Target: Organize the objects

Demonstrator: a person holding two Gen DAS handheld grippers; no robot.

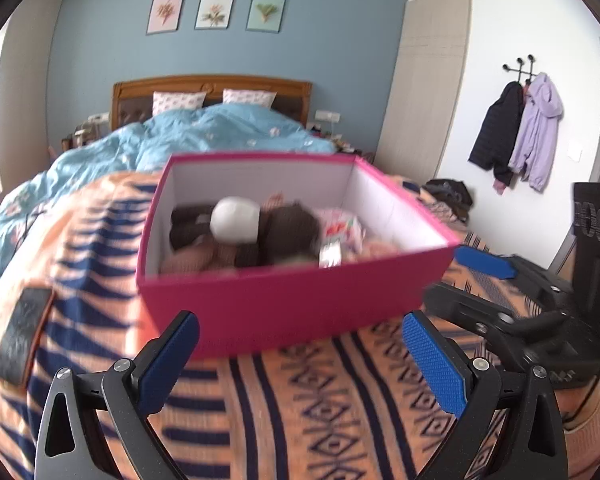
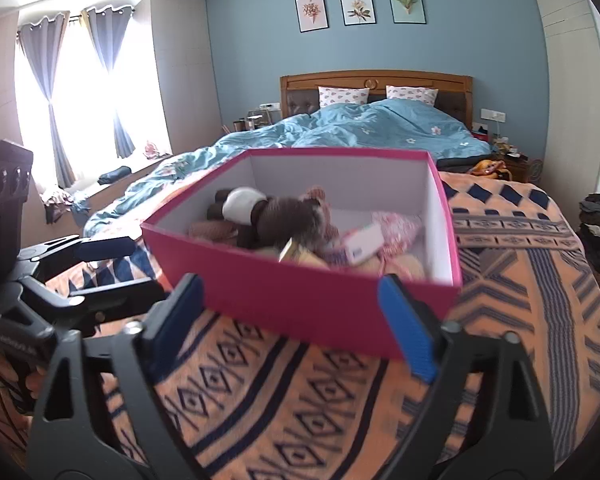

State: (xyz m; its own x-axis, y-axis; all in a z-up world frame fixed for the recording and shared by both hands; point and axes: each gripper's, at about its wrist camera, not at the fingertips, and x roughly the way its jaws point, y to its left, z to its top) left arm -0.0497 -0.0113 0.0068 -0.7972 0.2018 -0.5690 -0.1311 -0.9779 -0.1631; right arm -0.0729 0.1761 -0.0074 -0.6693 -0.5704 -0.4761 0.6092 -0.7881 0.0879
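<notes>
Left wrist: box (image 1: 292, 308) long axis crosswise

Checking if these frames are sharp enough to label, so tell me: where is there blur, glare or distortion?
Left wrist view: the pink box and the toys in it are motion-smeared, the far wall sharper; fisheye bends the room edges. Right wrist view: the window is blown out white; the box's near wall and the blanket are blurred.

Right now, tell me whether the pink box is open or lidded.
Open. The pink box has no lid on it; its white inner walls and the stuffed toys inside show from above.
</notes>
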